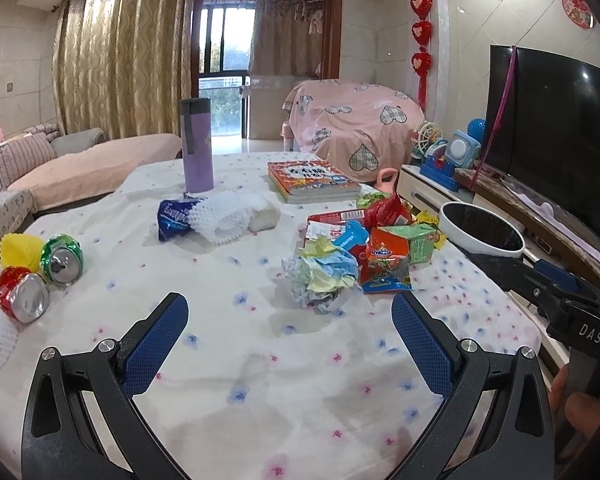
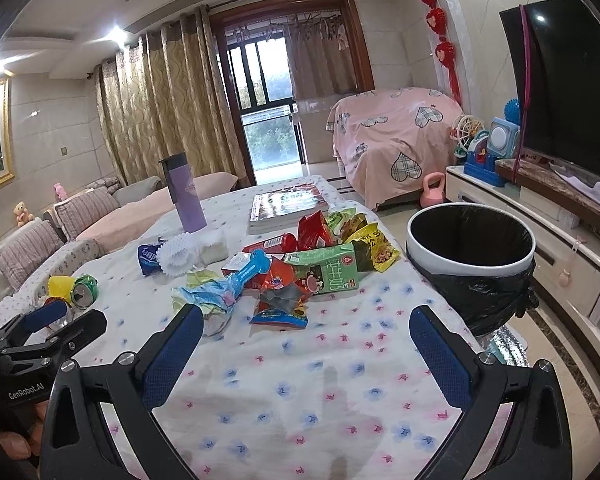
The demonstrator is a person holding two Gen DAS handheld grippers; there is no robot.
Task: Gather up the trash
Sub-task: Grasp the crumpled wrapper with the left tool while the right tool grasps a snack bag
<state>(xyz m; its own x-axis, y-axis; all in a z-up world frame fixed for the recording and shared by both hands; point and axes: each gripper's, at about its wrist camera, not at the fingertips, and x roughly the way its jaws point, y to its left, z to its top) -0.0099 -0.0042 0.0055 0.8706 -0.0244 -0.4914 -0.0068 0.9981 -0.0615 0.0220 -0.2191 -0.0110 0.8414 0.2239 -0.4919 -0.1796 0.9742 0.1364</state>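
Trash pile [image 2: 296, 276] lies on the bench [image 2: 320, 384] just ahead of my jaws. Both my left gripper [image 1: 290, 344] and right gripper [image 2: 306, 356] are spread wide, holding nothing. The right one is nearer. The bin [image 2: 470, 258] stands further right.

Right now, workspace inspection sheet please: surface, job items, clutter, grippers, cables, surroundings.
Surface: table under floral cloth, near part bare.
Job's things: wrapper pile mid-table; crumpled paper; two crushed cans at left edge; bin with black liner beside the table's right edge.
Clutter: purple bottle upright; books stacked; white foam netting.
Grippers: left gripper open, empty; right gripper open, empty.
Cables: nothing seen.
Surroundings: TV, sofa, curtains.
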